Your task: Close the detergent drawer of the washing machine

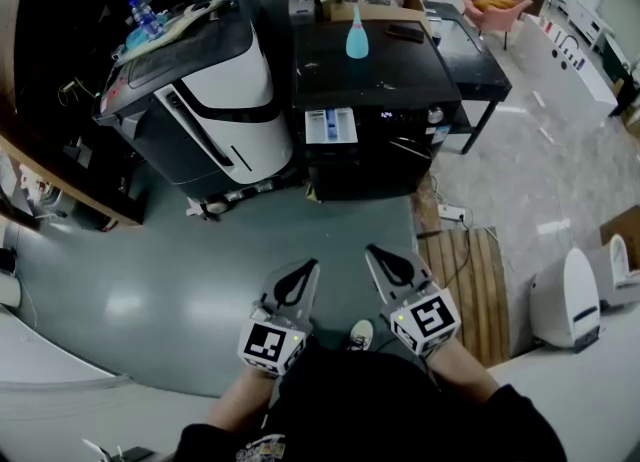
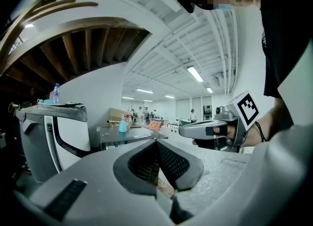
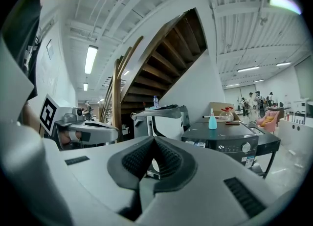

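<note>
Plainly, detergent drawer pulled out, blue-white inside

1. Bright, even indoor light from ceiling strip lights; soft glare patches on the grey floor.
2. Heavy fisheye bend and black vignetted corners in both gripper views.
3. Closest foreground soft; background sharper.
4. Underside of stairs dim and shadowed.

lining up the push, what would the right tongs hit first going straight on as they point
Nothing close: the way looks free over grey floor, then probably the white-and-grey machine left of the black washing machine, though depth is unclear.
</note>
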`<state>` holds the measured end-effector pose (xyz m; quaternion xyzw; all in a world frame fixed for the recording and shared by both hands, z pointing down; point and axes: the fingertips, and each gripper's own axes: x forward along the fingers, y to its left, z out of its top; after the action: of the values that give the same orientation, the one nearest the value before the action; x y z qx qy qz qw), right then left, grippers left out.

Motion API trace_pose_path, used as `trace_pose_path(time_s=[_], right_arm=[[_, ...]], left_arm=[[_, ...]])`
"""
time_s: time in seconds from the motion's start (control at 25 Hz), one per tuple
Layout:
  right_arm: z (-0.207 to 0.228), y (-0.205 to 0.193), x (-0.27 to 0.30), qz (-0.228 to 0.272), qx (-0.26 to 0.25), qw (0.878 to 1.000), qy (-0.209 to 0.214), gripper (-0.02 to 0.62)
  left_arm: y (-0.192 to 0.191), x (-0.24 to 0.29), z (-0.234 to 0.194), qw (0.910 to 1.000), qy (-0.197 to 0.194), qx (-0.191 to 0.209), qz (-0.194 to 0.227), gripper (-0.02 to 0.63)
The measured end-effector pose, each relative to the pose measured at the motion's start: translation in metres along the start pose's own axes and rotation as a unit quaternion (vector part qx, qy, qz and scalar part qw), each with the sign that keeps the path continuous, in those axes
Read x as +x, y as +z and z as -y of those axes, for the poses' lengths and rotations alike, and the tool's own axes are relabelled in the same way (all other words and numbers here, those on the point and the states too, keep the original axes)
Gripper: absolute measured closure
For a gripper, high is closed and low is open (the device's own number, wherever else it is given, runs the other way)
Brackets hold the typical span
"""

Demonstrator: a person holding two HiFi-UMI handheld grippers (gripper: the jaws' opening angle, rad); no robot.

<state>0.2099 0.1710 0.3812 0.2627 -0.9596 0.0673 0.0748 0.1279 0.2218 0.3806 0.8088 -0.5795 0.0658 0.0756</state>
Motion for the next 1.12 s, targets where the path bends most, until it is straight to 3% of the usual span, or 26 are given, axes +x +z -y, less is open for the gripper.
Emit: trace_pose_path(time_s=[0.52,0.72,0.88,1.12], right_arm=[[-0.015,0.01,0.047,-0.006,0.004,1.0,-0.015,0.592],[-0.026,0.013,0.072,-0.009,0.005,1.0,-0.025,0.584],[-0.035,0.017,0.097,-0.001,-0.001,1.0,-0.03,0.575],[-0.05,0.021,0.138,0.008,-0.019,0.999,-0.041,0.509]], left_arm=[[0.006,-0.005,-0.054,0.9997,-0.016,-0.015,0.009,0.603],[0.008,-0.007,-0.084,0.9989,-0.03,-0.012,0.033,0.603],[0.006,-0.012,-0.113,0.9988,-0.039,-0.019,0.024,0.603],[0.002,-0.016,-0.158,0.9978,-0.059,-0.027,0.014,0.603]])
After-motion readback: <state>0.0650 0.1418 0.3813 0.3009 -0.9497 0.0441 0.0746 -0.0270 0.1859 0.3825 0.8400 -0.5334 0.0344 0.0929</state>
